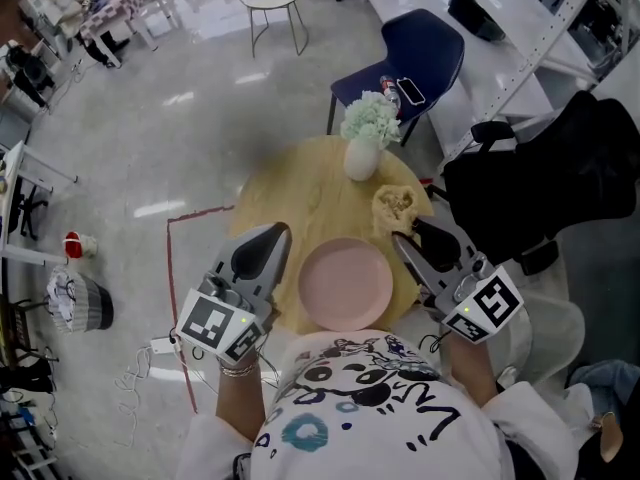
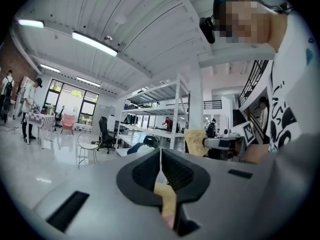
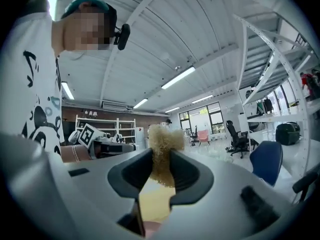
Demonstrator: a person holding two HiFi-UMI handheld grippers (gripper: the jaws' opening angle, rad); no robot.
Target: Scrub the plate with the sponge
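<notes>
The left gripper (image 1: pixel 274 238) is held with its jaws pressed together and nothing between them. A black-and-white square marker is printed on the left cube (image 1: pixel 214 325). Just right of it and lower, between the two grippers, the round pink plate (image 1: pixel 345 284) is laid flat and face up on the wooden table (image 1: pixel 300 183). The sponge (image 1: pixel 393 206) is pinched in the jaws of the right gripper (image 1: pixel 402 238). Its long axis is set in line with those jaws, and its free end is pointed past the tips, away from the person and toward the vase (image 1: pixel 361 159). A similar marker is carried on the right cube (image 1: pixel 487 306).
</notes>
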